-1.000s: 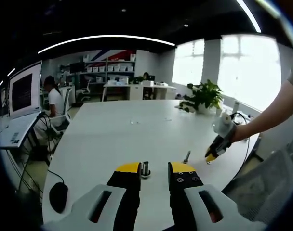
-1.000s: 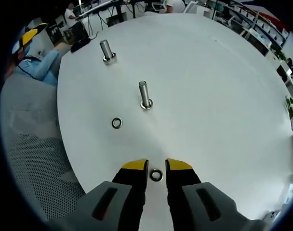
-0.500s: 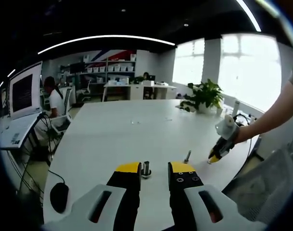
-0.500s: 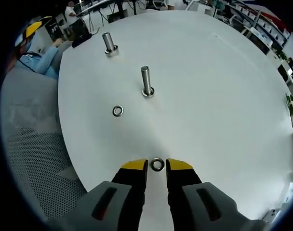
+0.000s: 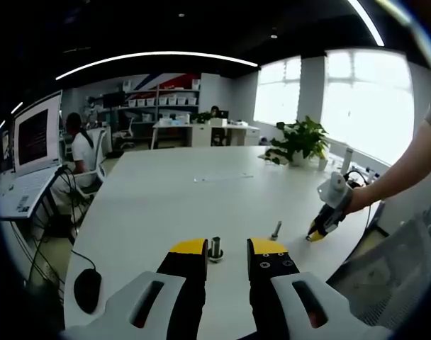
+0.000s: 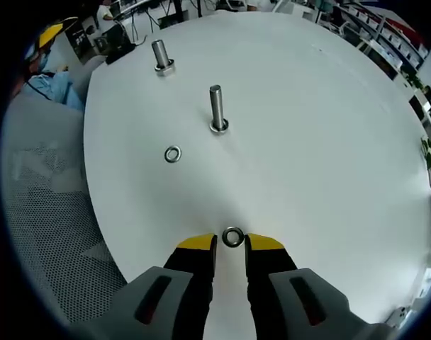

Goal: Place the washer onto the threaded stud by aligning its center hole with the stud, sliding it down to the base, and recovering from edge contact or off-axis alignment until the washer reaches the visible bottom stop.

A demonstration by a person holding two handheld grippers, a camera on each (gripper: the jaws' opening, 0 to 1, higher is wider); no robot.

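The white counter (image 6: 329,142) carries everything: two upright studs and two loose washers. In the right gripper view, the farther stud (image 6: 160,57) stands toward the far edge and the nearer stud (image 6: 217,109) toward the middle. One washer (image 6: 172,154) lies flat on the near side of that stud, apart from it. The other washer (image 6: 232,237) lies flat near the counter's near edge, just past the tips of the right gripper (image 6: 232,243). Its jaws are spread, with the washer at the mouth of the gap and not pinched.

In the left gripper view, the left gripper (image 5: 227,247) hovers low over the near edge with jaws spread and empty, a stud (image 5: 215,248) just beyond the tips. A potted plant (image 5: 298,142) sits toward the far right edge, and a mouse (image 5: 86,290) lies at the left edge. No containers hold any parts.

The step in hand looks like the pickup: nothing is threaded yet. Next, the right jaws need to close on the washer's rim and lift it level, hole clear, toward a stud.
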